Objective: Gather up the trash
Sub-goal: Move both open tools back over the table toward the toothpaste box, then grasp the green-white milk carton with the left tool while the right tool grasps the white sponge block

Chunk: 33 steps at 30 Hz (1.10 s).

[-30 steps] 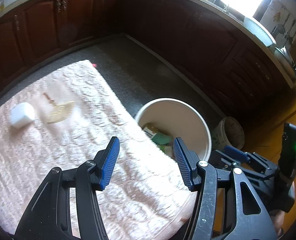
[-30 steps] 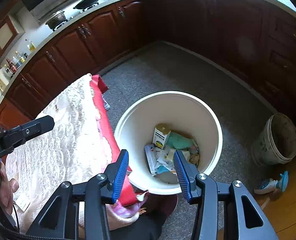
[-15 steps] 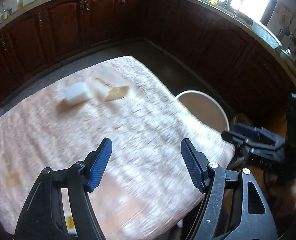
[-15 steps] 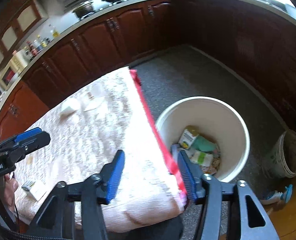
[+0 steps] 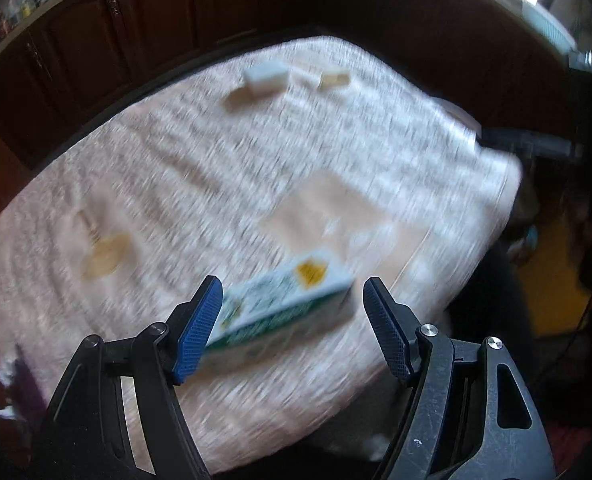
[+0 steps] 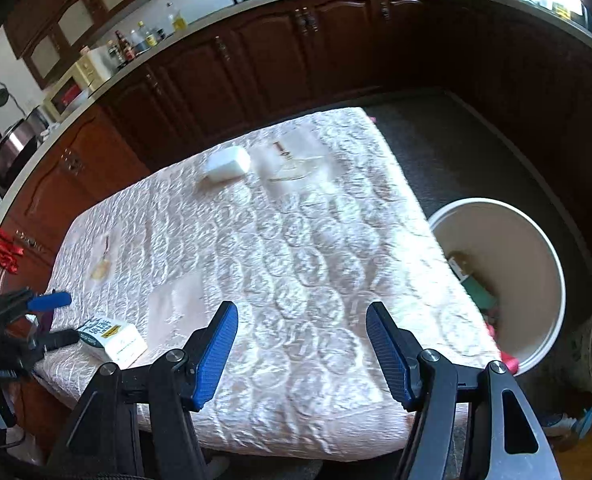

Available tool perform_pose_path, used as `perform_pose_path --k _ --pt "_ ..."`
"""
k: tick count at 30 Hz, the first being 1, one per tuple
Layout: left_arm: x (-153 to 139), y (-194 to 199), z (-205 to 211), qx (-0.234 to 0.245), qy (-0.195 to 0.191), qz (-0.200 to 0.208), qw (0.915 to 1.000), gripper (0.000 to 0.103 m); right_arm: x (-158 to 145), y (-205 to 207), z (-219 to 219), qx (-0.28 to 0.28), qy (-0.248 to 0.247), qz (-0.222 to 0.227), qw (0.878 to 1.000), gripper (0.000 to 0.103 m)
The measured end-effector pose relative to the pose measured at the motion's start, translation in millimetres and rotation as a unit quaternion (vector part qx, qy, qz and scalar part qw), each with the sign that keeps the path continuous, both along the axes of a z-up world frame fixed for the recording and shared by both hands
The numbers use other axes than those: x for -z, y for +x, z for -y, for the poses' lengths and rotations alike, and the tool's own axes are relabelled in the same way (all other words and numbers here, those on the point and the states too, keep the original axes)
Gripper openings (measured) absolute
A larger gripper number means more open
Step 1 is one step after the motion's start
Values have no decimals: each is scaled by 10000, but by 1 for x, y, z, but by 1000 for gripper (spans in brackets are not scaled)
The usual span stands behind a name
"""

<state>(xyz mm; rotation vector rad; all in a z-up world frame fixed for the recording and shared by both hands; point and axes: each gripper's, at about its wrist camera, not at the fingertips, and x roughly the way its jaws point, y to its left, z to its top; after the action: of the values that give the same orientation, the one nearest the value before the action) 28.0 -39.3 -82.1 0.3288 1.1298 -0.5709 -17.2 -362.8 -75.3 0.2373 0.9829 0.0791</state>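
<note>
We are in a kitchen with dark wooden cabinets, over a worktop [image 6: 296, 248] covered by a pale quilted cloth. Beside it on the floor stands a white bucket [image 6: 536, 232] with some trash already inside, so we judge the collecting partly done. Left on the worktop: a small carton [image 6: 111, 338] near the corner farthest from the bucket, a white block [image 6: 227, 164] and a clear wrapper [image 6: 291, 168] at the far edge, and a yellowish scrap [image 6: 101, 268]. Our left hand-held gripper [image 5: 291, 320] is spread wide around the carton [image 5: 279, 304]; blur hides whether it touches. Our right hand-held gripper [image 6: 302, 350] hangs wide and empty above the cloth, near the bucket.
</note>
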Motion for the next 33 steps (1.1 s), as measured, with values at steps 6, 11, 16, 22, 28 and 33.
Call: perform_pose_path --k 6,11,16,22,28,33 --pt "40 -16 0 216 1117 334 9929 72 2 7 -17 -177 19 -51 9998 64" --pt "52 14 5 -157 1335 695 9885 72 6 11 -22 -231 -23 -120 9997 64" --pt "58 66 4 -735 994 568 9907 72 9 15 -20 -181 -36 -206 9996 64" --pt "55 116 -31 -1737 18 -52 9848 72 13 31 -26 -249 89 -249 9993 64" --pt "57 125 -43 -1725 -63 -169 9848 72 20 78 -50 -457 244 -224 9984 75" --pt "65 129 -42 -1679 -274 -466 9843 71 34 143 -82 -603 173 -344 9974 75"
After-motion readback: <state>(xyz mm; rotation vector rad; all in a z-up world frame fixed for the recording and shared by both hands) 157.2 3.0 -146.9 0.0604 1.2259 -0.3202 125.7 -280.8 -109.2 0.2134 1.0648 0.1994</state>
